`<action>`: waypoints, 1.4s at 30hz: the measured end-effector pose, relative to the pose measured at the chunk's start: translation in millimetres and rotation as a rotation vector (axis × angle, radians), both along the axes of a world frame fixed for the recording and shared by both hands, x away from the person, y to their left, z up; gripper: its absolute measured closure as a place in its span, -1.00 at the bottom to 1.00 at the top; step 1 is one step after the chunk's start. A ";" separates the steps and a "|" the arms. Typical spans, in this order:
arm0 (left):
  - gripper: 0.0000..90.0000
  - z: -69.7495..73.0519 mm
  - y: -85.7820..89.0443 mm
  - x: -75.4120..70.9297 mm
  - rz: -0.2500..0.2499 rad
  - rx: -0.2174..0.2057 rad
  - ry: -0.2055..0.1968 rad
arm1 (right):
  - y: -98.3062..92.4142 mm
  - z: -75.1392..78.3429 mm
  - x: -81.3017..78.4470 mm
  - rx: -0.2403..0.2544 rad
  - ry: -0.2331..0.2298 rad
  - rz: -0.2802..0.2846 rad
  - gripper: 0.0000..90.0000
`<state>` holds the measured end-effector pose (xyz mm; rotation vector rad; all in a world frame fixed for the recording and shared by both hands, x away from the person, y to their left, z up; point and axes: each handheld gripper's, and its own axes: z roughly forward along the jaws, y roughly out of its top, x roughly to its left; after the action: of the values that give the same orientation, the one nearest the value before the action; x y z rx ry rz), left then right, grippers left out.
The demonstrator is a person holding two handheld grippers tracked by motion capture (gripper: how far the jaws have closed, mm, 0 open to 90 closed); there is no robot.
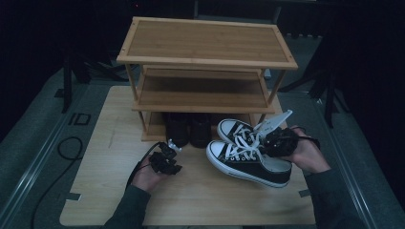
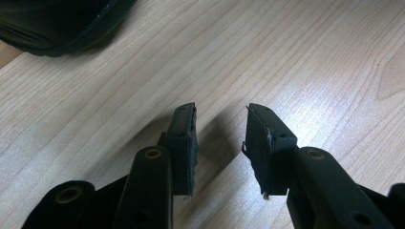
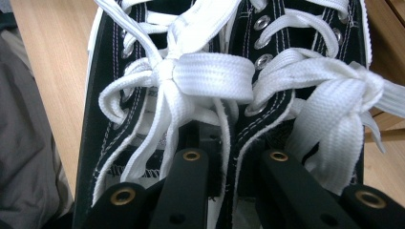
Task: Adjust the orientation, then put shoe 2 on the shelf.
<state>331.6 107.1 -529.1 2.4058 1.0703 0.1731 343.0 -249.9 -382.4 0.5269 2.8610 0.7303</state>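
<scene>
My right gripper (image 1: pixel 278 142) is shut on a pair of black canvas sneakers (image 1: pixel 248 163) with white laces and toe caps. It holds them tilted just above the wooden board, right of the rack. In the right gripper view its jaws reach into both shoes and pinch their inner sides (image 3: pixel 234 119) together under the tied laces (image 3: pixel 205 74). My left gripper (image 1: pixel 169 151) rests low over the board in front of the rack. It stands open (image 2: pixel 219 114) with bare wood between its fingers.
A bamboo shoe rack (image 1: pixel 205 43) with three shelves stands at the back of the light wooden board (image 1: pixel 191 200). A dark pair of shoes (image 1: pixel 188 129) sits on its bottom shelf, one toe (image 2: pixel 57 24) close ahead of my left gripper. Cables trail off to the left.
</scene>
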 end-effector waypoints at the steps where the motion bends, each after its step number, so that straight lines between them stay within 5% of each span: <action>1: 0.43 0.1 0.5 0.1 0.001 -0.001 0.001 | 0.9 0.4 0.3 0.001 0.001 0.001 0.90; 42: 0.43 2.0 10.4 1.8 0.022 -0.014 0.001 | 27.8 19.5 2.6 -0.031 -0.014 0.162 0.89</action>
<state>333.4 117.5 -527.2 2.3824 1.0958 0.1712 345.6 -222.2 -363.0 0.2874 2.9216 0.7095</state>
